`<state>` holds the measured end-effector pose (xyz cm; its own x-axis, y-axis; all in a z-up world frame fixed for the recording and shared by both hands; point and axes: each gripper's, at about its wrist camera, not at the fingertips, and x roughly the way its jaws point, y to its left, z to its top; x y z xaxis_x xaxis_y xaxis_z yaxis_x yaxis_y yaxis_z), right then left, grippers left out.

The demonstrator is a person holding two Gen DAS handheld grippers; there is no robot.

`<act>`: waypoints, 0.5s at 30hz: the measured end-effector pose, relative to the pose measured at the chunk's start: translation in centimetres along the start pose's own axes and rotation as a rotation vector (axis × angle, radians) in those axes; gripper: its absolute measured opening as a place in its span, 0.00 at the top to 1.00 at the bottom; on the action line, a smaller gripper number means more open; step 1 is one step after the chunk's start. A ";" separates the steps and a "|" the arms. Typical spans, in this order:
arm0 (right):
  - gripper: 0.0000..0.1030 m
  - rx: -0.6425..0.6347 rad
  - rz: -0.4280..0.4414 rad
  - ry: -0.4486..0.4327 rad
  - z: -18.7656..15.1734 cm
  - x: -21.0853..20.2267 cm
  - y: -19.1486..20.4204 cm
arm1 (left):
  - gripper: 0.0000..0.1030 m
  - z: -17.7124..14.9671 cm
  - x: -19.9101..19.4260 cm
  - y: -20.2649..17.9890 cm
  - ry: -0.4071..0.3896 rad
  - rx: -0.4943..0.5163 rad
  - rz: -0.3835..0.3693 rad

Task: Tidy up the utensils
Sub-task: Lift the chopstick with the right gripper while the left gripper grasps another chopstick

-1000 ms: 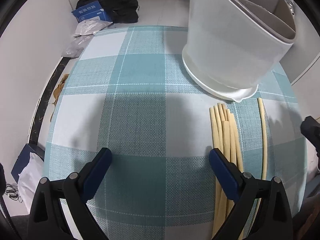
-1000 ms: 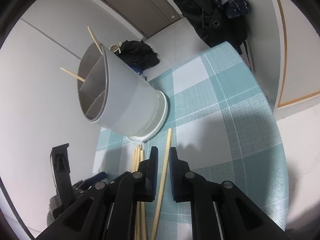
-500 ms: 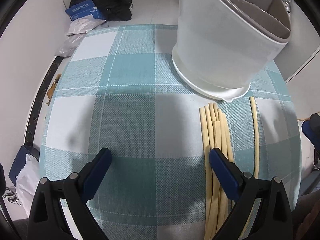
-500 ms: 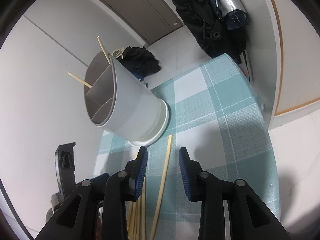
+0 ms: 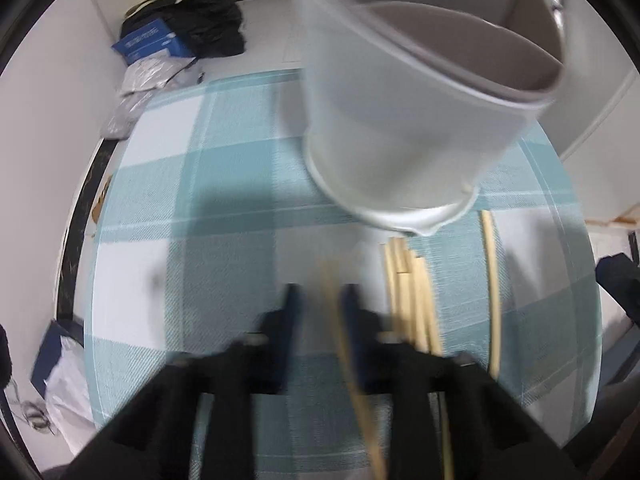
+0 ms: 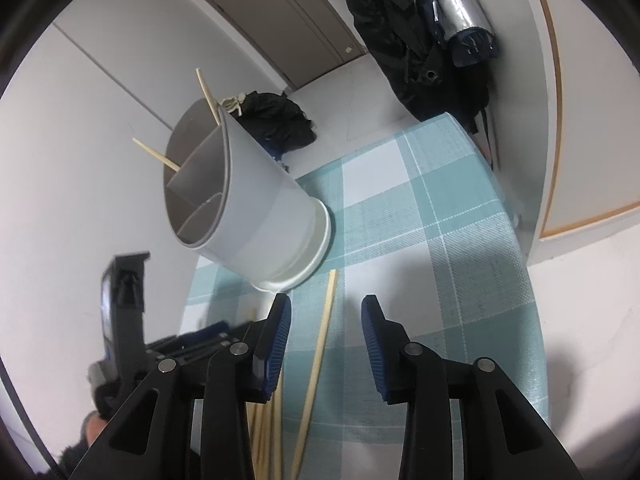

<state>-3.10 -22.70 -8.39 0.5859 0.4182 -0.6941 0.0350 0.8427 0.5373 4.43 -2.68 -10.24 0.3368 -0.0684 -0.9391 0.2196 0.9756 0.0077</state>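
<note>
Your left tongs [image 5: 320, 300] have just been closing and now pinch one pale chopstick [image 5: 352, 364], which runs between the blue pads; this view is motion-blurred. Just right of those tongs lies a bundle of chopsticks [image 5: 412, 300] on the table w/ a teal-and-white check cloth [image 5: 224, 184]. Further right, apart from the bundle, lies a single chopstick [image 5: 494, 292]. Ahead of the tongs stands a white utensil holder [image 5: 400, 128] w/ inner dividers.

Your right tongs [image 6: 326, 320] have just been opening and now stand part-open, gripping nothing. That single chopstick [image 6: 324, 332] lies on the cloth between the blue pads, nearer the left one, untouched. Ahead and left of these tongs the holder [image 6: 260, 220] has two chopsticks [image 6: 208, 92] sticking out of its far compartments.
</note>
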 end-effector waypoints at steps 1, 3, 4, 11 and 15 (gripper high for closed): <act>0.65 -0.008 -0.008 0.009 0.0 0.2 0.1 | 0.96 0.0 0.0 -0.2 0.000 0.011 0.004; 0.65 -0.024 -0.021 0.035 -0.1 0.7 0.3 | 0.97 0.0 0.0 -0.2 -0.013 0.010 0.009; 0.65 -0.028 -0.025 0.044 -0.2 0.9 0.4 | 0.97 0.0 0.1 0.1 -0.016 0.003 -0.001; 0.65 -0.060 -0.036 0.134 -1.1 2.9 1.7 | 0.98 0.4 -0.7 3.5 -0.061 -0.089 -0.078; 0.65 -0.091 -0.033 0.173 -1.4 4.2 3.4 | 0.99 0.7 -3.0 4.8 -0.142 -0.126 -0.128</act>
<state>-1.64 -17.54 -10.16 0.4377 0.4349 -0.7870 -0.0262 0.8811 0.4723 5.10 2.10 -7.16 0.4409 -0.2136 -0.8718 0.1560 0.9747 -0.1599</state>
